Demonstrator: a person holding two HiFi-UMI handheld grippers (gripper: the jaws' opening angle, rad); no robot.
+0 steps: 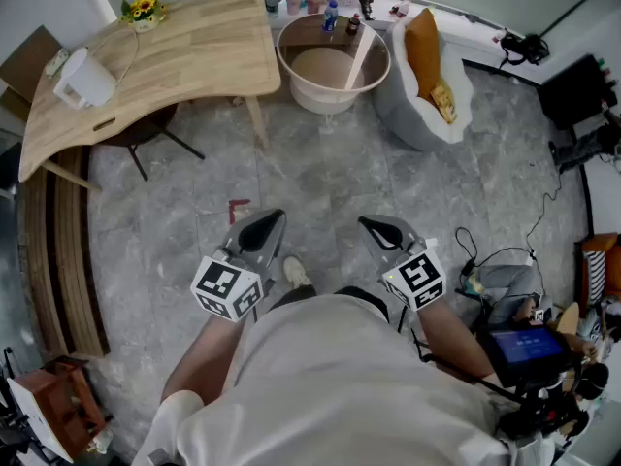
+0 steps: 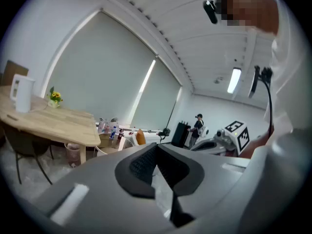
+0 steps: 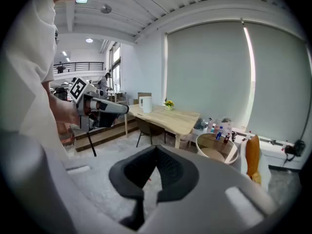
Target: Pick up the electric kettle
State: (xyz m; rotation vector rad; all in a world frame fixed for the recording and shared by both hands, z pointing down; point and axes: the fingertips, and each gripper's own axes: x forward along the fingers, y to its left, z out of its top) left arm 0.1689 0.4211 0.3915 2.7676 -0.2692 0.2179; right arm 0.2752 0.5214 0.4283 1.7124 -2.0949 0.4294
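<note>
A white electric kettle (image 1: 85, 79) stands on the left end of a curved wooden table (image 1: 184, 51), far from both grippers. It also shows as a small white jug in the left gripper view, the kettle (image 2: 21, 92), and in the right gripper view, the kettle (image 3: 145, 104). My left gripper (image 1: 275, 215) and right gripper (image 1: 365, 222) hang side by side over the grey floor, in front of the person's body. Both are shut with nothing between the jaws. The left gripper (image 3: 124, 108) appears in the right gripper view, and the right gripper (image 2: 197, 146) in the left one.
A dark chair (image 1: 146, 129) sits under the table. A small flower pot (image 1: 143, 11) stands at the table's far edge. A round beige tub (image 1: 333, 66) and a grey seat with an orange cushion (image 1: 427, 61) stand behind. Cables and equipment (image 1: 529, 348) lie at right.
</note>
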